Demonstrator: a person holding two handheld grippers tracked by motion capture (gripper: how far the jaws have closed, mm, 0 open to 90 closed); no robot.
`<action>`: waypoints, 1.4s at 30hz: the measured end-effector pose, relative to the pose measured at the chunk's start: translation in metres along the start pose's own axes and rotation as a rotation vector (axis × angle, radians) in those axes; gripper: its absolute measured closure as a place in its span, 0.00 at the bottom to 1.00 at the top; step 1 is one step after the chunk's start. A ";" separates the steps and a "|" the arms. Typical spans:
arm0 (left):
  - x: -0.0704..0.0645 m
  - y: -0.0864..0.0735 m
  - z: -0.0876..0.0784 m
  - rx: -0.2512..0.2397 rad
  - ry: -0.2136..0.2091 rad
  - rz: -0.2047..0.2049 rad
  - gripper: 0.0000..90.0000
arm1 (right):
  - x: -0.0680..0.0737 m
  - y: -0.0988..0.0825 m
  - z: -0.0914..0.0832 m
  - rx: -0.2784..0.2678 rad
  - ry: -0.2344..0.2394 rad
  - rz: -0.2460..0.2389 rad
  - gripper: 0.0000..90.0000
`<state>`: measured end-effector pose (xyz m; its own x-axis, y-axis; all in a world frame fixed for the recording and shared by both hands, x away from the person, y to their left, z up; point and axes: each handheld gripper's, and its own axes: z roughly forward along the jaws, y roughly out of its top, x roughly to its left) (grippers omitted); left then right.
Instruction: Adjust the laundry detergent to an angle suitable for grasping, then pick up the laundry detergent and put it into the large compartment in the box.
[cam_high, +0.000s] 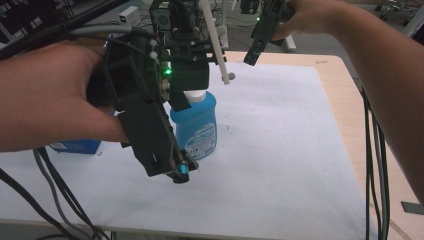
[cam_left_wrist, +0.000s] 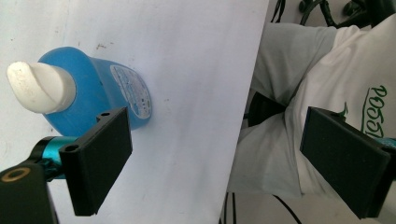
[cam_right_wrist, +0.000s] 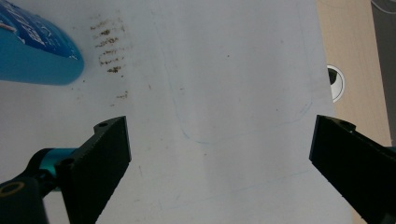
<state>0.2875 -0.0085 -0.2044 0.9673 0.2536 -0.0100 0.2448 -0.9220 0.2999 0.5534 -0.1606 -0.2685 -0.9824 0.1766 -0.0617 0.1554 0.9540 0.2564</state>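
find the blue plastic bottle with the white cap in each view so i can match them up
High view: the blue plastic bottle with the white cap stands left of centre, just behind the left hand-held gripper.
Left gripper view: upper left, beside the near jaw, seen tipped sideways.
Right gripper view: its blue base at the top left corner.
Shared landmark: the white table cover under it.

Blue bottle (cam_high: 196, 122) stands right by my left gripper (cam_high: 186, 102); white sheet (cam_high: 280, 150) beyond it lies bare.

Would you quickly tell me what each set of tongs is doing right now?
Left tongs: open, empty, beside the blue bottle.
Right tongs: open, empty.
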 end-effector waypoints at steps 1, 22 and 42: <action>0.000 0.000 0.000 0.001 0.001 -0.004 0.10 | 0.000 0.000 0.000 -0.001 0.000 -0.001 0.05; -0.003 0.002 0.000 -0.001 0.022 -0.042 0.10 | 0.001 -0.002 -0.005 -0.022 -0.001 -0.011 0.05; -0.004 0.006 0.001 -0.003 0.050 -0.066 0.10 | 0.005 -0.009 -0.012 -0.028 -0.014 -0.008 0.05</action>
<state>0.2848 -0.0157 -0.2031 0.9445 0.3280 0.0179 0.3075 -0.9021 0.3028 0.5462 -0.1711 -0.2599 -0.9820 0.1725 -0.0768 0.1445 0.9484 0.2823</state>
